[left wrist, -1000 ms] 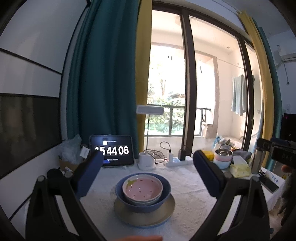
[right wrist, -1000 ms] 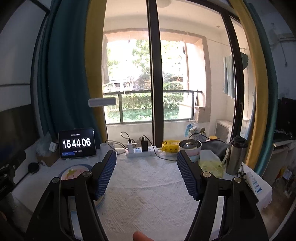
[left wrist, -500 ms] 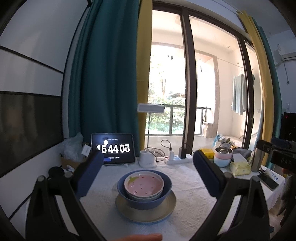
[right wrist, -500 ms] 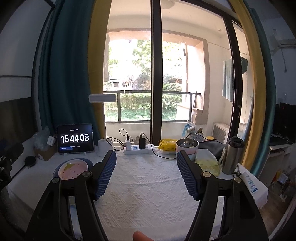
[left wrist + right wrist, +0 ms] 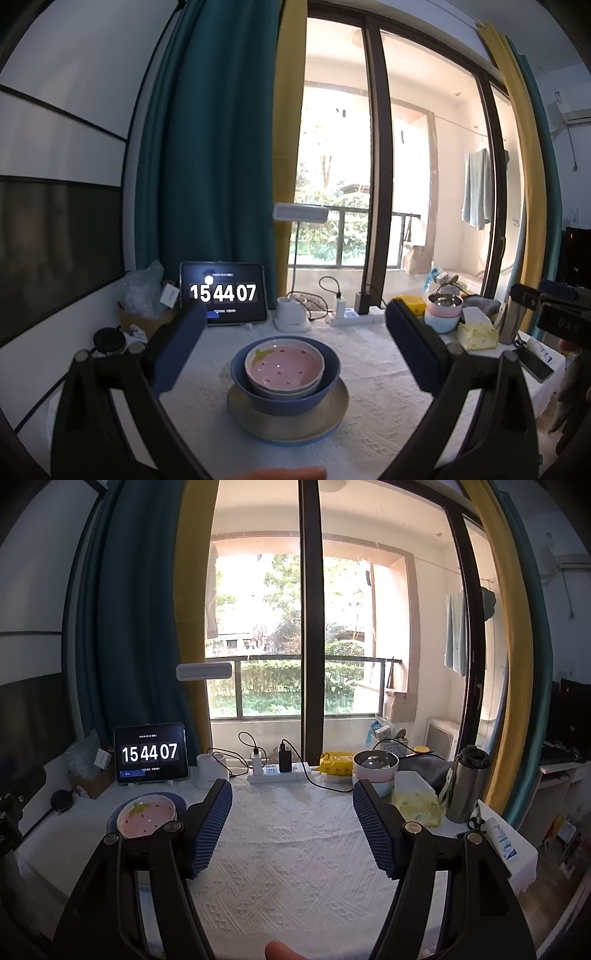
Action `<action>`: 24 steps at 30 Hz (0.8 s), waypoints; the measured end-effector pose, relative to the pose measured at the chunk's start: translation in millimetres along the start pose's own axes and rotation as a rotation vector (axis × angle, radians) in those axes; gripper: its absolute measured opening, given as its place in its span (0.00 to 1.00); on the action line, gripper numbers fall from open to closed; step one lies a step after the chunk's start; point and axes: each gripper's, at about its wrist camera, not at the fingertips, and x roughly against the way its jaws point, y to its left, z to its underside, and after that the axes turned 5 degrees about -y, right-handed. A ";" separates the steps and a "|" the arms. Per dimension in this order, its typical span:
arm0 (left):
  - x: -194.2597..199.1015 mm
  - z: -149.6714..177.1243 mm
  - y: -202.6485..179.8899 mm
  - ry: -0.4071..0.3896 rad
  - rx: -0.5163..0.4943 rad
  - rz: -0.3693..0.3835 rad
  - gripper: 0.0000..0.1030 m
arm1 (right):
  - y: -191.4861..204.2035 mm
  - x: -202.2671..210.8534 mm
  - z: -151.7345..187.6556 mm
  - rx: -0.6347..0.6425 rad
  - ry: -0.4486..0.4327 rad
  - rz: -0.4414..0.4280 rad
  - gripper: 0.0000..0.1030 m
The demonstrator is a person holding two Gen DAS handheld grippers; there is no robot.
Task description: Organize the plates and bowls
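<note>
Left gripper [image 5: 293, 345] wide open, nothing between the pads, pointed at the stack of dishes in the middle-near part of the table [image 5: 369, 417]. Stack, bottom to top: beige plate [image 5: 291, 421] w/ blue rim, blue bowl [image 5: 284, 391] sitting on it, pink bowl [image 5: 284, 365] w/ red dots nested inside the blue one. Pads stand either side of the stack but above and short of it, not touching.

Right gripper [image 5: 291, 825] also wide open, empty, over bare white tablecloth [image 5: 295, 878]. From that side the stack is near-left, partly hidden behind the gripper's left finger.

Far left: tablet [image 5: 223, 293] showing a clock, propped upright. Right of it a white lamp base [image 5: 291, 319], then a power strip [image 5: 354, 317] w/ chargers plugged in. Far right: second stack of pastel bowls [image 5: 443, 315], yellow tissue pack [image 5: 476, 334] just beside it, steel flask [image 5: 467, 784] further right. A fingertip [image 5: 279, 950] shows at the bottom edge.
</note>
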 end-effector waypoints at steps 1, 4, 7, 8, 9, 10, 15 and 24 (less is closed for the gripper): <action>0.4 0.1 -0.8 0.001 0.001 0.001 0.96 | -0.2 0.1 -0.1 0.000 0.000 0.000 0.69; -0.2 0.3 -1.5 0.003 0.002 0.001 0.96 | -0.8 -0.5 -0.3 -0.001 -0.001 0.001 0.69; -0.1 0.2 -1.5 0.002 0.002 0.001 0.96 | -2.4 -1.1 -0.4 -0.003 -0.002 0.003 0.69; 0.1 0.3 -2.0 0.001 0.002 0.001 0.96 | -2.8 -1.2 -0.3 -0.005 -0.002 0.004 0.69; -0.1 0.1 -1.5 0.003 0.002 0.001 0.96 | -2.9 -1.0 0.1 -0.005 -0.002 0.005 0.69; 0.0 0.1 -1.5 0.002 0.003 0.001 0.96 | -3.4 -1.3 0.3 -0.006 -0.001 0.007 0.69; -0.2 -0.1 -2.1 0.002 0.003 0.001 0.96 | -4.6 -1.9 0.5 -0.008 0.000 0.008 0.69; -0.4 0.3 -2.8 0.004 0.006 0.001 0.96 | -4.6 -2.1 0.5 -0.007 0.000 0.008 0.69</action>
